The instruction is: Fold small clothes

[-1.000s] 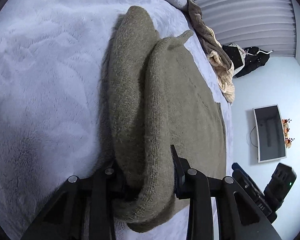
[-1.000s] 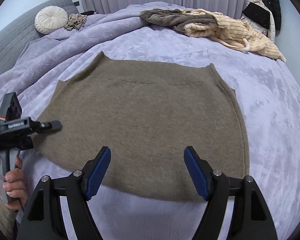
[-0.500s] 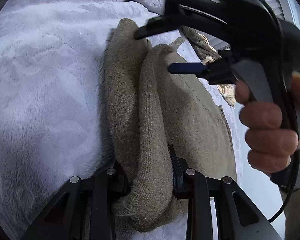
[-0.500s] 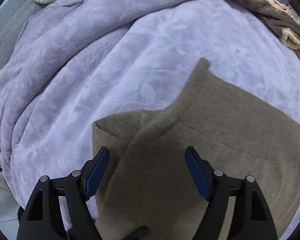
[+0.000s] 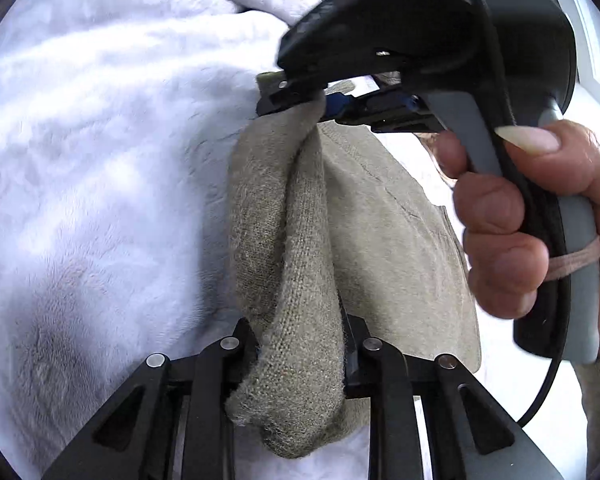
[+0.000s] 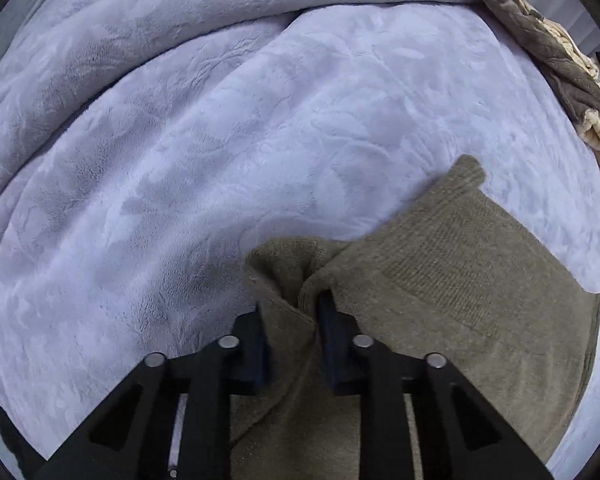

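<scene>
The knit [image 5: 384,240] is olive, lies on the bed's lilac blanket [image 5: 100,160] and is partly flat, with one side edge bunched into a raised fold. The left tongs [image 5: 300,344] are clamped on the near end of that fold at 6 o'clock in the left view. The right tongs [image 6: 296,320], at 12 o'clock there, have just been closing and now pinch the fold's far corner; a hand [image 5: 528,220] grips their handle at 3 o'clock.

Olive knit [image 6: 480,280] on lavender bed [image 6: 220,160]
</scene>
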`<state>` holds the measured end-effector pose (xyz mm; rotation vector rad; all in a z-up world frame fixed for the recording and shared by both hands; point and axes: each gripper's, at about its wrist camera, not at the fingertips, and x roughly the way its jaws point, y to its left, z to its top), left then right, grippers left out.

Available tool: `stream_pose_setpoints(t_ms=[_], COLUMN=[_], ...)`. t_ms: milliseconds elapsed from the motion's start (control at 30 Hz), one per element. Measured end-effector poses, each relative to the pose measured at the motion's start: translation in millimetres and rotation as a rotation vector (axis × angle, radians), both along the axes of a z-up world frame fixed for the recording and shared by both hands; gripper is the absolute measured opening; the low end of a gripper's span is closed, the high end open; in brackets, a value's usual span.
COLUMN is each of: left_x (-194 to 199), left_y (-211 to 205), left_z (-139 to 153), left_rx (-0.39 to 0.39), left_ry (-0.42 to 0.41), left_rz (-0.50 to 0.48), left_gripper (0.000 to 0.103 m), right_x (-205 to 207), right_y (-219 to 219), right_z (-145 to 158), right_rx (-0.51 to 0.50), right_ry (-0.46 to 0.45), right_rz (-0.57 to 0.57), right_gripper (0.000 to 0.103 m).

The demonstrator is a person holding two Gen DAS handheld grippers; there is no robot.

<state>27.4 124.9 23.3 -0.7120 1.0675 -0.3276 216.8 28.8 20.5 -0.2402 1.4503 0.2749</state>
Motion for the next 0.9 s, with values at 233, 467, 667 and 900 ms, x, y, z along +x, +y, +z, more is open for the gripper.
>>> stream_pose_setpoints(t_ms=[233,467,667,900], left_x=[5,13,16,21], left_y=[-25,-51,-80,-110], left_z=[21,43,59,75], left_rx=[0.107,0.199,0.273,0.358], left_ry=[0.025,0.02,0.014,0.023], left_rz=[-0.007,-0.02,-0.044,-0.066], left_gripper=[0.026,0.025,0.025,0.025], right_x=[-11,-15,-16,-19], right_y=[-23,-41,-63,-94], right_z=[26,55,78,98], right_rx=[0.118,0.181,0.225,0.28], right_ry=[-0.024,-0.059,-0.087,-0.105], right_rz=[0.0,0.009,0.006,-0.005], right_gripper=[0.017,0.017,0.017,0.017])
